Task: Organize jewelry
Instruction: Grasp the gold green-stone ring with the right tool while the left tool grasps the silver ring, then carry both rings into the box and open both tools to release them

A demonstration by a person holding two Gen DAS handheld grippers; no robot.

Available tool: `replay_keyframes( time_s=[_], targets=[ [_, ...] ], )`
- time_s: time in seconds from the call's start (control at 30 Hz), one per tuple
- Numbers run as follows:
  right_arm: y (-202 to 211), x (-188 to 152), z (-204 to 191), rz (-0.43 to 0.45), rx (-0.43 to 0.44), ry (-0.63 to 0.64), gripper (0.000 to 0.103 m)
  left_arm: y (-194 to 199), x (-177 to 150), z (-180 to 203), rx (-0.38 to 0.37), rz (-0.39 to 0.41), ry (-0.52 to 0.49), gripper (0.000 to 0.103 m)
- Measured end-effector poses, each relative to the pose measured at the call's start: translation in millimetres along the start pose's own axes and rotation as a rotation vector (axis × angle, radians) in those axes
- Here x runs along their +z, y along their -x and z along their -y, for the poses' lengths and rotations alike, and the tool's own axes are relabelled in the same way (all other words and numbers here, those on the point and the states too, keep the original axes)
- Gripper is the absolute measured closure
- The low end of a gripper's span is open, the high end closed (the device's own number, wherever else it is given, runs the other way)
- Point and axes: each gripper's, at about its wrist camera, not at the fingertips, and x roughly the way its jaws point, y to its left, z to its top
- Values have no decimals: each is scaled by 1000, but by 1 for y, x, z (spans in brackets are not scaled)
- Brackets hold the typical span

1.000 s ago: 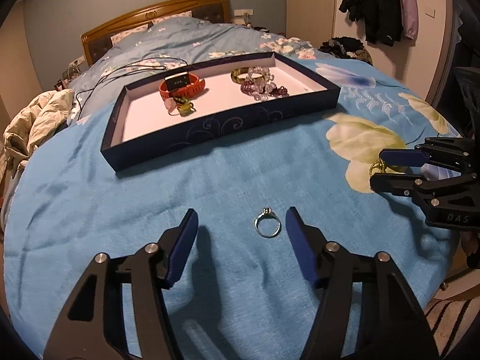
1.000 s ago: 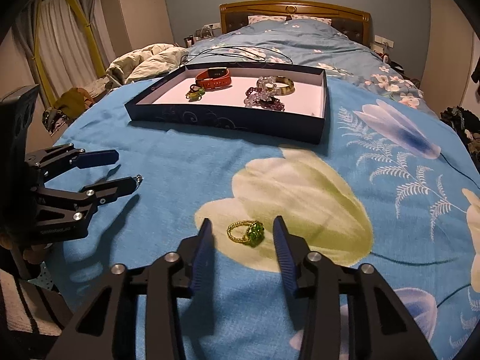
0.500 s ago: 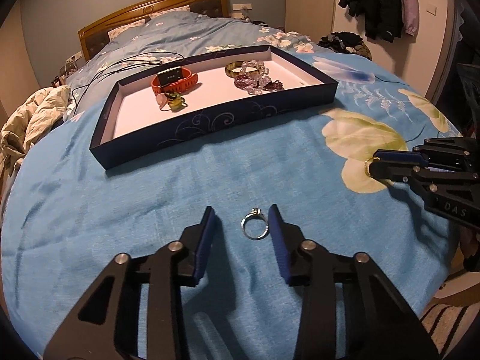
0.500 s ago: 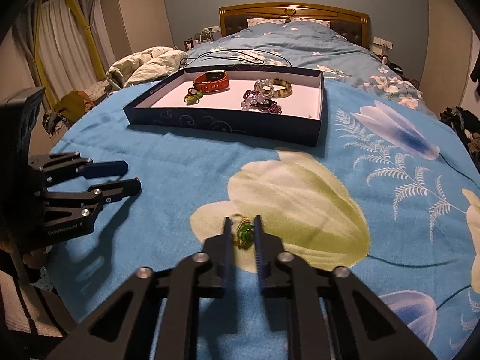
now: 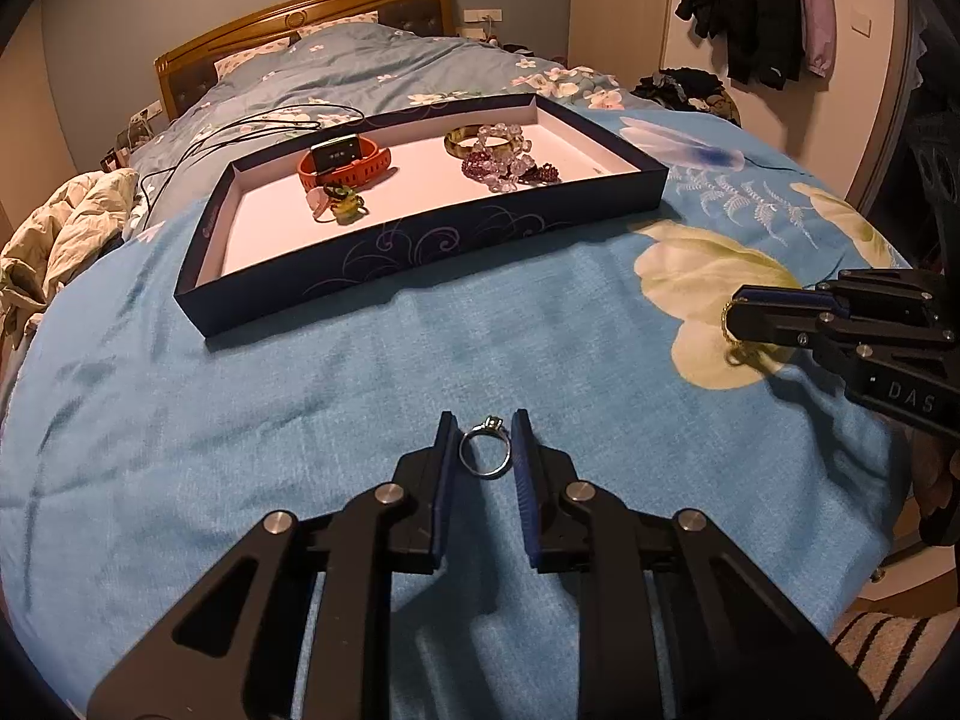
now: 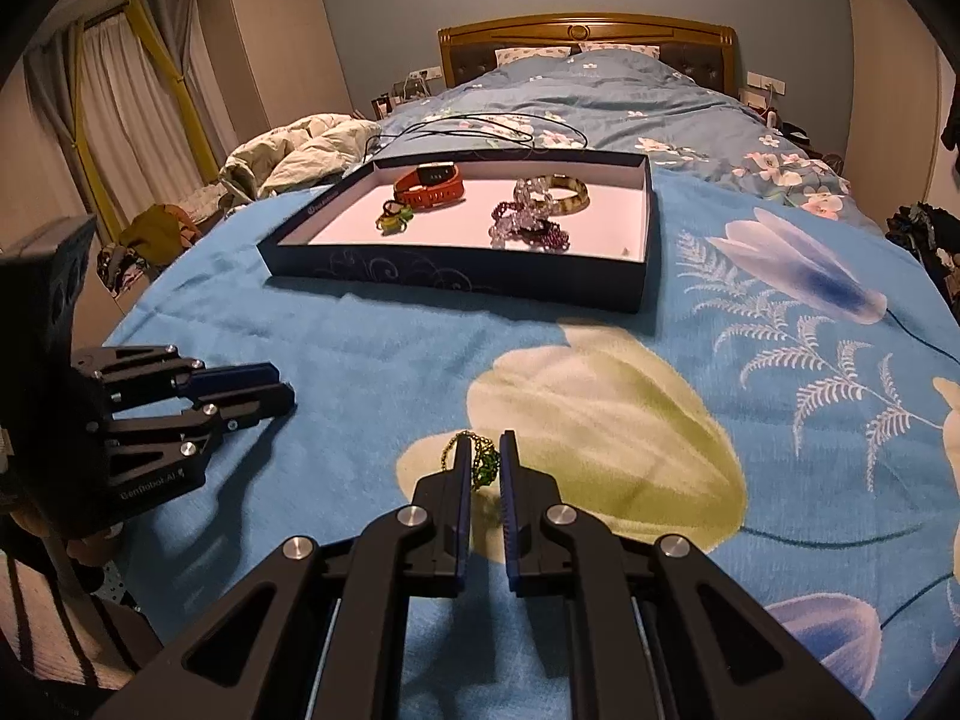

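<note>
My left gripper (image 5: 485, 439) is shut on a silver ring (image 5: 485, 455) with a small stone, held just above the blue bedspread. My right gripper (image 6: 481, 467) is shut on a gold beaded ring with a green stone (image 6: 483, 465); it also shows in the left wrist view (image 5: 733, 324) at the right. A dark blue tray (image 5: 420, 252) with a white floor lies further up the bed and holds an orange watch (image 5: 343, 165), a small green ring (image 5: 343, 210), a gold bangle (image 5: 462, 138) and purple bead bracelets (image 5: 510, 165).
A black cable (image 5: 252, 126) lies behind the tray. A crumpled beige quilt (image 5: 66, 222) is piled at the bed's left side. The headboard (image 6: 585, 39) is at the far end. Clothes hang on the wall (image 5: 756, 6) at the right.
Both grippers closed from wide open onto their rings. The left jaws now pinch the silver ring and the right jaws pinch the green-stone ring, and both have lifted slightly off the bedspread.
</note>
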Motion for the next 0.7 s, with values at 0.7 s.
replay_keyframes(
  time_s=[0.7],
  targets=[
    [9, 18, -5, 58, 38, -2, 96, 18, 3, -18, -21, 53, 48, 85]
  ],
)
